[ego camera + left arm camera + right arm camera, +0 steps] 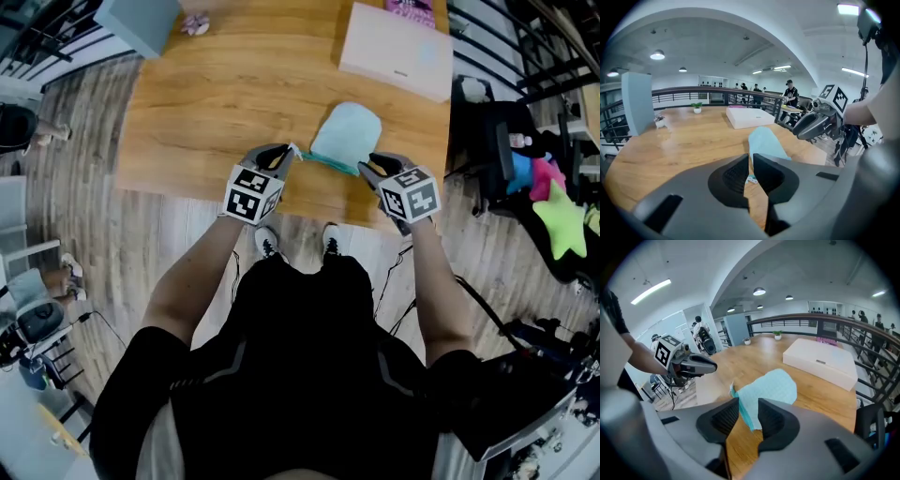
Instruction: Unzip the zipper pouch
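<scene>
The light blue zipper pouch (345,134) lies near the front edge of the wooden table (225,94), its teal zipper edge (328,161) towards me. My left gripper (284,157) is at the pouch's left end, jaws shut; a small metal zipper pull (751,179) shows pinched between them. In the left gripper view the pouch (764,140) stretches away beyond the left gripper (751,157). My right gripper (368,168) is at the right end. Its jaws stand apart, the right gripper (748,401) straddling the pouch's (771,387) teal edge without pressing it.
A flat white box (398,52) lies at the table's far right, over something pink (411,9). A grey-blue box (141,19) and a small plant (195,23) stand at the far left. A chair with bright toys (553,216) stands to the right.
</scene>
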A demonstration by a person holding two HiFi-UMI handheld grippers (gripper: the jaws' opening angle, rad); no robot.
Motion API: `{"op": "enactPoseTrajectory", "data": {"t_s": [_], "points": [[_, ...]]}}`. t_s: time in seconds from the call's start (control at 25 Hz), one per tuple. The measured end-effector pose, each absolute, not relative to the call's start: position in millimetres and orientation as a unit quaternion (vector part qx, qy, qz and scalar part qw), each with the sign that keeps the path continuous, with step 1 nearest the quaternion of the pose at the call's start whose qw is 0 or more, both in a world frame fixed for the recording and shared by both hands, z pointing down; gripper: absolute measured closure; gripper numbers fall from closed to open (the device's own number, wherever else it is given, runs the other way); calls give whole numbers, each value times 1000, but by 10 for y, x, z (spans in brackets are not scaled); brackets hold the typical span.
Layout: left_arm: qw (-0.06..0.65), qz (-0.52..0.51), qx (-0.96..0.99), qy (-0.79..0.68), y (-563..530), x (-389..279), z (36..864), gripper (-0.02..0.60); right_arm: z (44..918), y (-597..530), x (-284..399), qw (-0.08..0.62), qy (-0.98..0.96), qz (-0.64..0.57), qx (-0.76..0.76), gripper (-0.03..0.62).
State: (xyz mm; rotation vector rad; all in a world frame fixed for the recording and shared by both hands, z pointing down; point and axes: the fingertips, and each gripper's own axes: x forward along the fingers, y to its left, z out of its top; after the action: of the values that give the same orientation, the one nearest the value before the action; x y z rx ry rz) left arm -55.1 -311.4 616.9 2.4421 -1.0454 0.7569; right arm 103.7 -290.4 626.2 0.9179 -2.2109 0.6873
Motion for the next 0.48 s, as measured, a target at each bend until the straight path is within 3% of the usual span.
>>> {"op": "enactPoseTrajectory", "data": {"t_s": [0.48], "points": [[98, 141, 900, -402, -3283, -823, 4500, 547, 4575, -2929, 1063, 210, -861, 169, 432, 457]]}}
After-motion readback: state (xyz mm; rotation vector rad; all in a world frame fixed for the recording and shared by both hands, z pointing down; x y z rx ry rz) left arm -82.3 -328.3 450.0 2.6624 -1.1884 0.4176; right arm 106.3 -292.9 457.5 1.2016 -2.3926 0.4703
